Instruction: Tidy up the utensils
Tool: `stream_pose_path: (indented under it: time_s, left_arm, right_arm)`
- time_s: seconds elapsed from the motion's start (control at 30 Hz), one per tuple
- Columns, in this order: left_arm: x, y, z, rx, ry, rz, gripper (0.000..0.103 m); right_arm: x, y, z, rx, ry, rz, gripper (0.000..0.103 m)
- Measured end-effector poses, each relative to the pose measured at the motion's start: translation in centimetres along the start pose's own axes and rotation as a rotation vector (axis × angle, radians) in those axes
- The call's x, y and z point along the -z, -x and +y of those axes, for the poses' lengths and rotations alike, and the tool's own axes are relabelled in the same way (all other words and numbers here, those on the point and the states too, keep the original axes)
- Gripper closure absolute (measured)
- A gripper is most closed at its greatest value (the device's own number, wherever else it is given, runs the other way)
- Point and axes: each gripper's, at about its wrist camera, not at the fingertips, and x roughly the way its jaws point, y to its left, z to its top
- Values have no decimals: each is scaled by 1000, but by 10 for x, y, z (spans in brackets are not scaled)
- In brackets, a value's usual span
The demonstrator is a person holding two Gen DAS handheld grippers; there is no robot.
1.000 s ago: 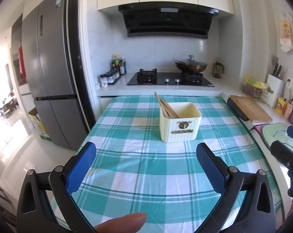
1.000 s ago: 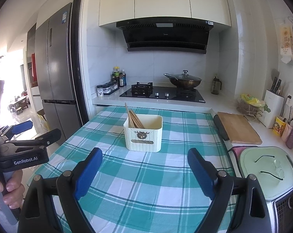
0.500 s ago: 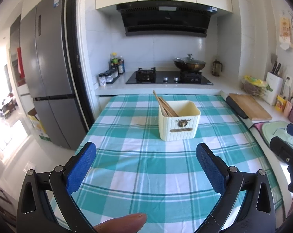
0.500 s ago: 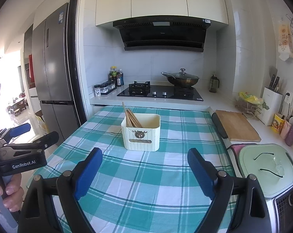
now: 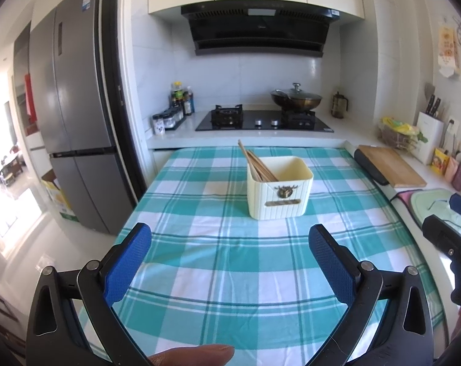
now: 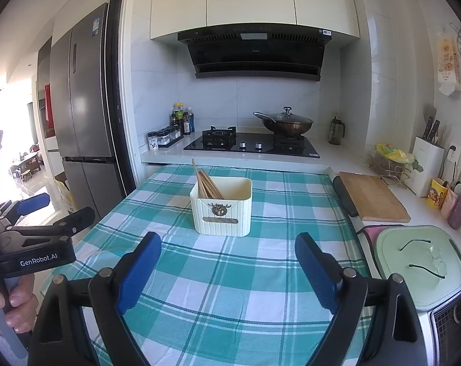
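Observation:
A cream ribbed utensil holder point(image 5: 279, 192) stands on the green checked tablecloth point(image 5: 230, 262); several wooden chopsticks point(image 5: 256, 164) lean in its left side. It also shows in the right wrist view point(image 6: 221, 210), with the chopsticks point(image 6: 207, 184). My left gripper point(image 5: 230, 244) is open and empty, held above the near part of the table. My right gripper point(image 6: 227, 253) is open and empty, also short of the holder. The left gripper shows at the left edge of the right wrist view point(image 6: 44, 222).
A hob point(image 6: 251, 145) with a lidded wok point(image 6: 286, 123) sits behind the table. A wooden cutting board point(image 6: 372, 196) and a pale green lid point(image 6: 419, 263) lie at the right. A grey fridge point(image 5: 74, 116) stands at the left.
Both views have risen and pulled back slightly; the holder sits a little lower and farther in frame. Both grippers stay open and empty.

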Motion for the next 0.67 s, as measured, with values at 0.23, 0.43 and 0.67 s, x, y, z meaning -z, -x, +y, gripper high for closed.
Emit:
stream_pose_path:
  time_s: [0.23, 0.43, 0.67]
  left_arm:
    - [0, 0, 0, 0, 0, 1, 0]
    - [1, 0, -5, -7, -6, 8, 0]
    - [2, -2, 0, 32, 21, -20, 1]
  right_arm:
    - [1, 0, 0, 1, 2, -3, 12]
    - [1, 1, 2, -2, 6, 0, 12]
    - [2, 1, 2, -3, 5, 0, 12]
